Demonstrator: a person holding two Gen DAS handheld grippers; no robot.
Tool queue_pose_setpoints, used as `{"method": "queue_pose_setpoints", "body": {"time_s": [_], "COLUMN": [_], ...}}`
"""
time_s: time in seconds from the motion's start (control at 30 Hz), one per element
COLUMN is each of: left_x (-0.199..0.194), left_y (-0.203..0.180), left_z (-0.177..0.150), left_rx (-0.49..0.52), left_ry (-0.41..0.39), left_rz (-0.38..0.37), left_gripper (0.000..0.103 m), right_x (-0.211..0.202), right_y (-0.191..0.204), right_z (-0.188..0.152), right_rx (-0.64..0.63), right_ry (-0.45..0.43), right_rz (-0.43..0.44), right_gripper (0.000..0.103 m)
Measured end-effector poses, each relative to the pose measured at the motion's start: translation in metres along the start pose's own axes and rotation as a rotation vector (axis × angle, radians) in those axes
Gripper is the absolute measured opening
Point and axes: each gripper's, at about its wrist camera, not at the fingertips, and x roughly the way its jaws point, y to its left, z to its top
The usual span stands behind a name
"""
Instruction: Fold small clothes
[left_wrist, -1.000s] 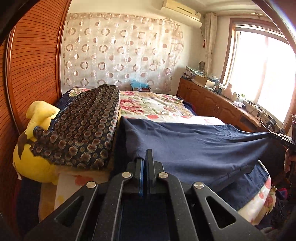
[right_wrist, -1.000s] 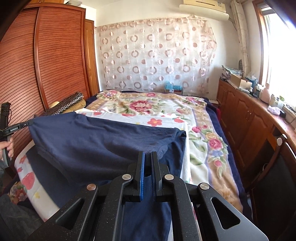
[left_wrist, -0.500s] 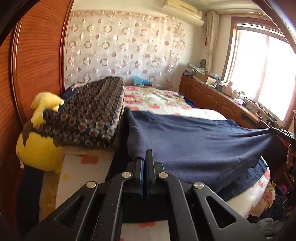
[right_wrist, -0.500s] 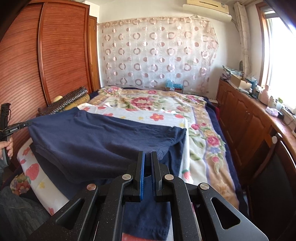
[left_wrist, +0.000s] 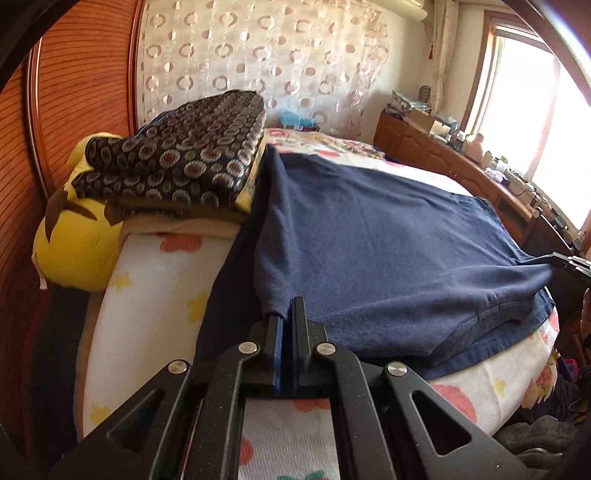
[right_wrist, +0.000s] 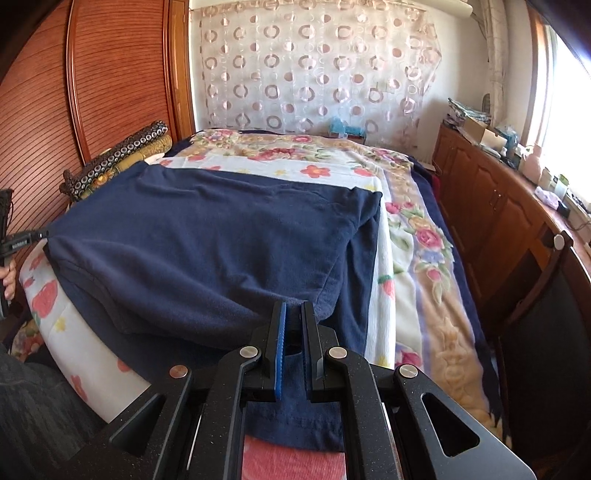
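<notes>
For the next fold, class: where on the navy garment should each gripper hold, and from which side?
Probably the two near corners of the navy garment, from the bed's foot edge: the left gripper and right gripper already pinch that edge, stretched between them, with the far part flat on the floral bedspread.

L gripper (left_wrist: 287, 314) clamped on navy shirt (left_wrist: 388, 236) corner | shirt folded on bed (left_wrist: 147, 295) | R gripper (left_wrist: 570, 264) pinching far corner

Black tool (left_wrist: 287, 314) arms w/ silver screws, blue pads.
</notes>
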Motion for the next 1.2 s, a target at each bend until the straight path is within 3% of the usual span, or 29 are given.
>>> {"method": "queue_pose_setpoints", "body": {"time_s": [0.2, 0.43, 0.53, 0.83, 1.07, 1.1, 1.17, 1.2], "left_x": [-0.002, -0.009, -0.01, -0.011, -0.02, -0.021, -0.023, -0.024], "left_y": [-0.002, -0.001, 0.002, 0.009, 0.012, 0.012, 0.011, 0.012], "left_z": [-0.005, -0.004, -0.005, -0.005, -0.004, -0.004, -0.004, -0.004], "left_rx": [0.0, 0.031, 0.031, 0.021, 0.003, 0.0, -0.006, -0.013], "left_ry": [0.02, 0.013, 0.016, 0.006, -0.036, -0.04, -0.042, -0.039], "left_rz": [0.048, 0.068, 0.071, 0.072, 0.082, 0.081, 0.065, 0.052], "left_gripper": [0.011, 0.037, 0.038, 0.038, 0.038, 0.037, 0.011, 0.01], "right_x": [-0.014, -0.022, -0.011, 0.042, 0.068, 0.07, 0.071, 0.072], "right_y": [0.008, 0.018, 0.023, 0.042, 0.055, 0.056, 0.052, 0.05], "right_z": [0.022, 0.026, 0.012, 0.0, -0.011, -0.011, -0.013, -0.012], "right_rx": [-0.032, -0.036, -0.047, -0.031, -0.046, -0.045, -0.036, -0.03], "right_ry": [-0.066, -0.103, -0.087, -0.012, 0.016, 0.015, 0.012, 0.011], "right_rz": [-0.048, -0.037, -0.03, 0.062, 0.079, 0.078, 0.084, 0.086], "right_gripper": [0.009, 0.01, 0.011, 0.011, 0.011, 0.011, 0.011, 0.011]}}
